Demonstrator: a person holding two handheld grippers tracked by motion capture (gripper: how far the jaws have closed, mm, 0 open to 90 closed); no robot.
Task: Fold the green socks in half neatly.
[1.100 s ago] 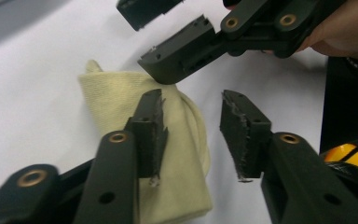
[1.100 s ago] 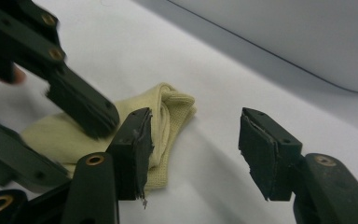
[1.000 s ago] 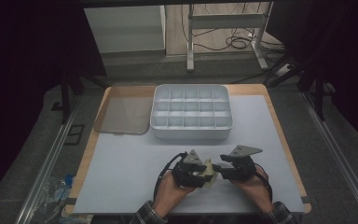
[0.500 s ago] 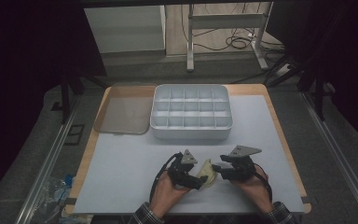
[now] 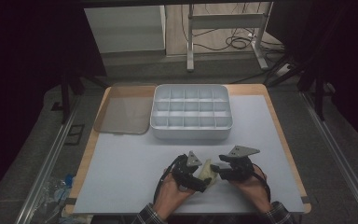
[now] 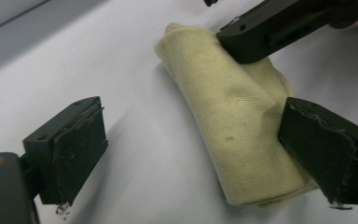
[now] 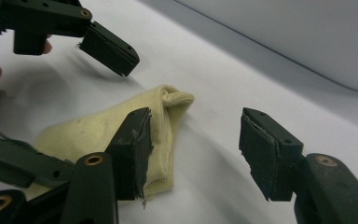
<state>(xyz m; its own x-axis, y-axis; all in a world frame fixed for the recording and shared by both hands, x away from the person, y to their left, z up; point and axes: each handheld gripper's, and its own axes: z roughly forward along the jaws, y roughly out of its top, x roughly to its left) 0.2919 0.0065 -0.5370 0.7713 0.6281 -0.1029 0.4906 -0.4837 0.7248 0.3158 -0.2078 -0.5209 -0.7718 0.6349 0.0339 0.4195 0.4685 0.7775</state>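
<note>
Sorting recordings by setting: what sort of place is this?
Probably a lab recording station: a white table ringed by dark curtains, a metal frame and loose cables on the floor behind.

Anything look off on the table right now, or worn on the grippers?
Nothing spilled. The pale yellow sock lies folded and rumpled between both open grippers, unheld. The left gripper, whose jaws have just been opening, has frayed, ragged pads. The lid lies off, beside the compartment box.
</note>
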